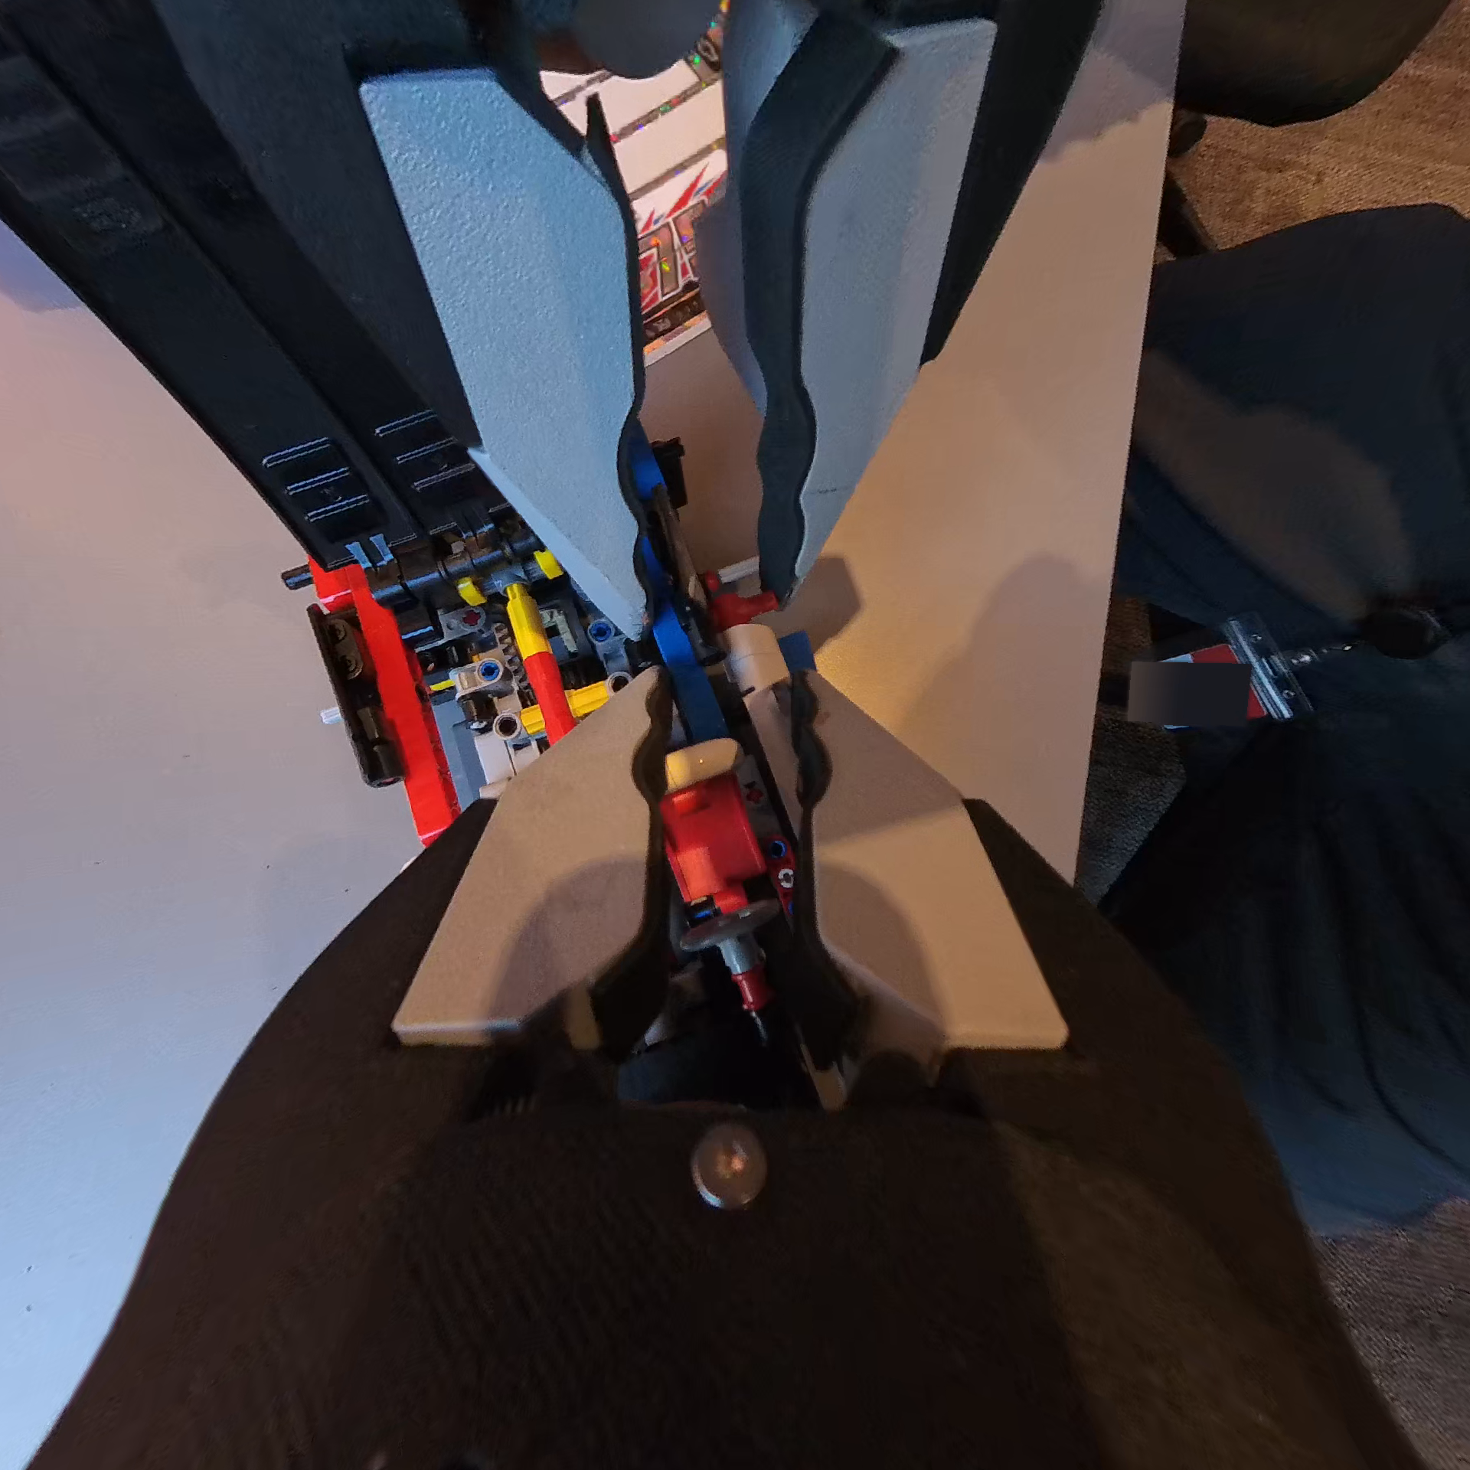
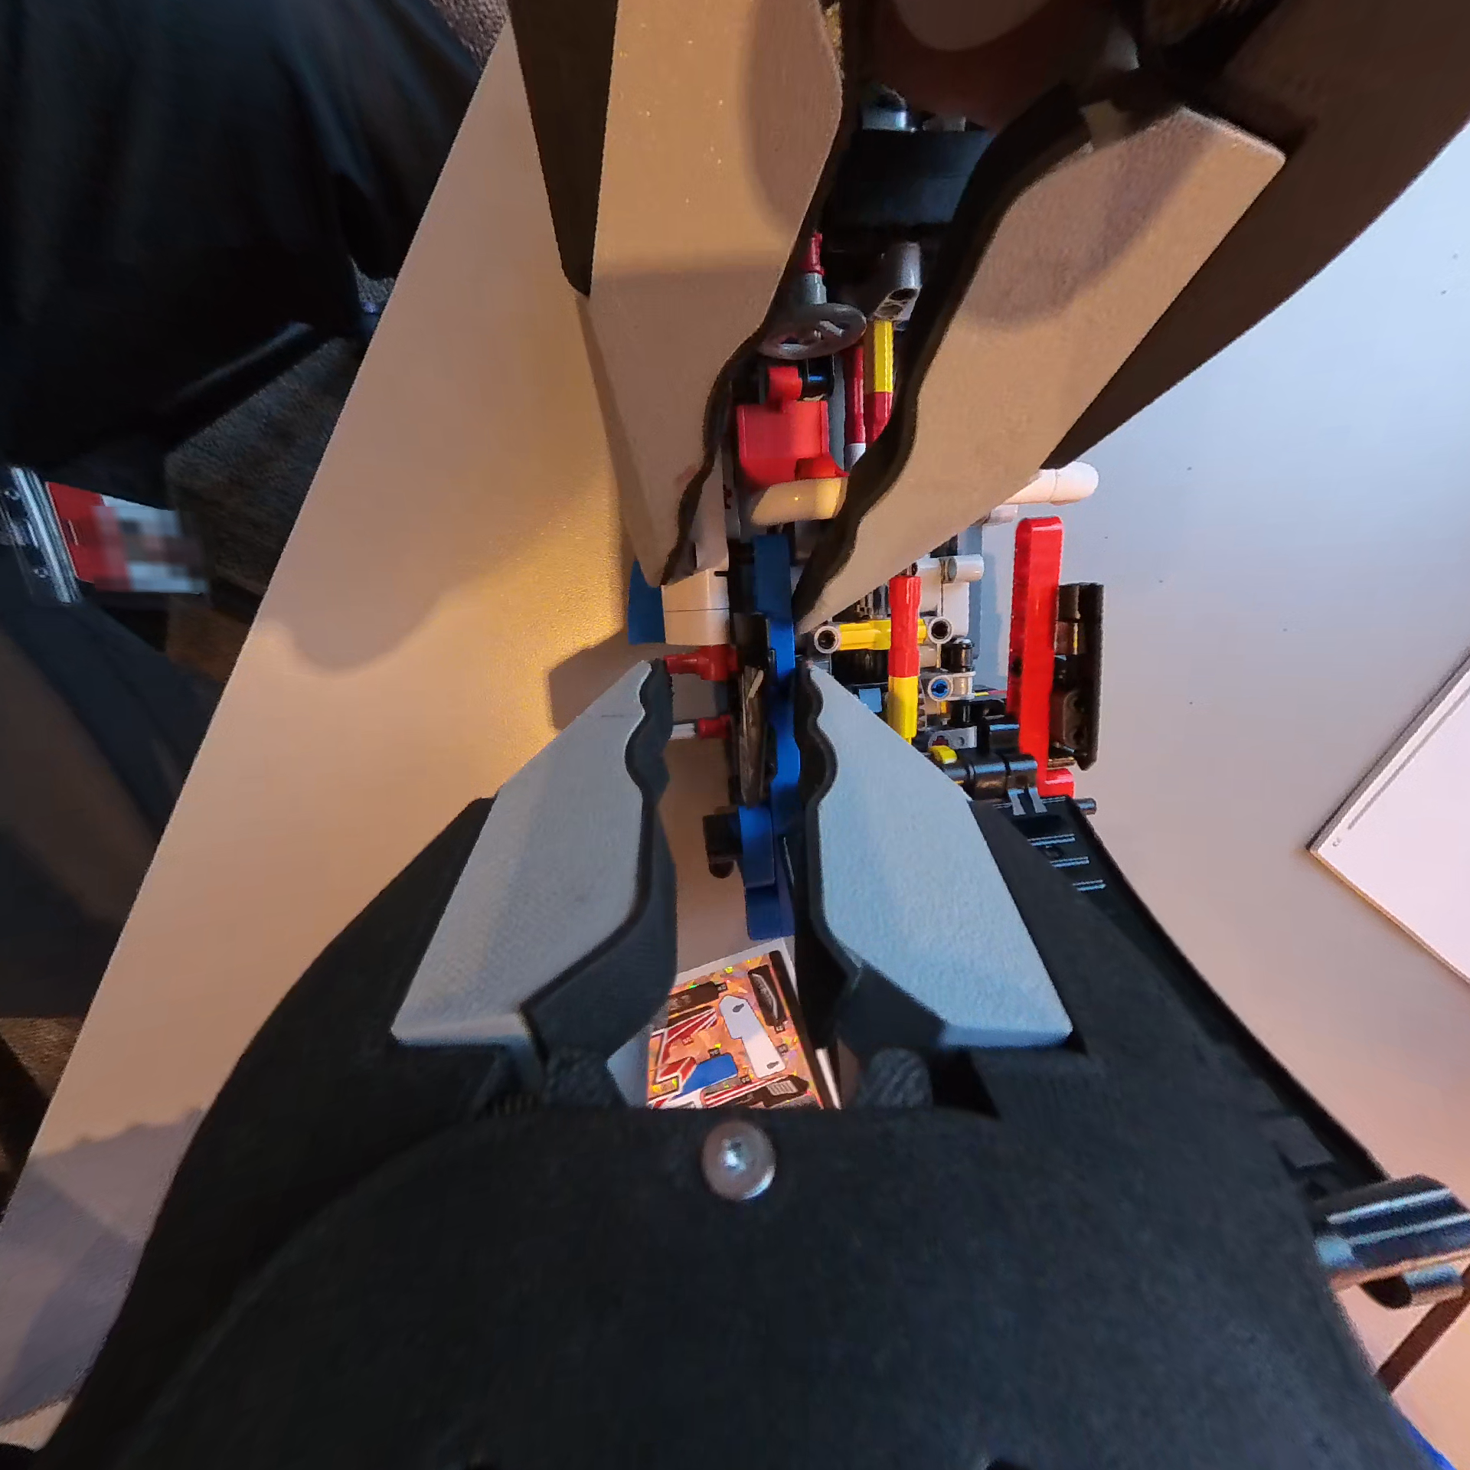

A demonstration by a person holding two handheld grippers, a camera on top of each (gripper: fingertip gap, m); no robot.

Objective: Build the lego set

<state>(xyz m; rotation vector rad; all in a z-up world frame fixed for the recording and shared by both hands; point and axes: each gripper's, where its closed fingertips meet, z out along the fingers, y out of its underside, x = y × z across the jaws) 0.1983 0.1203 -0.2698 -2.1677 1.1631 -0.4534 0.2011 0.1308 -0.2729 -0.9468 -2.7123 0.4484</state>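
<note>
The partly built lego model (image 1: 509, 660) stands on the white table (image 1: 159, 795), with red, yellow, black and grey beams. My left gripper (image 1: 728, 700) is shut on the model's near end, around a red block (image 1: 708, 843) and a white piece. My right gripper (image 2: 728, 672) faces it from the opposite side. It is shut across the model's blue beam (image 2: 775, 756) and black panel, with one fingertip (image 2: 648, 684) against a red pin (image 2: 700, 660). The right gripper also shows in the left wrist view (image 1: 708, 612), and the left gripper in the right wrist view (image 2: 740, 596).
A shiny sticker sheet (image 2: 732, 1034) lies on the table under the right gripper. A white sheet of paper (image 2: 1416, 835) lies at the right. The table edge (image 1: 1114, 557) is close to the model, with a person's dark clothing (image 1: 1312, 875) beyond it. My left and right fingertips are right by each other.
</note>
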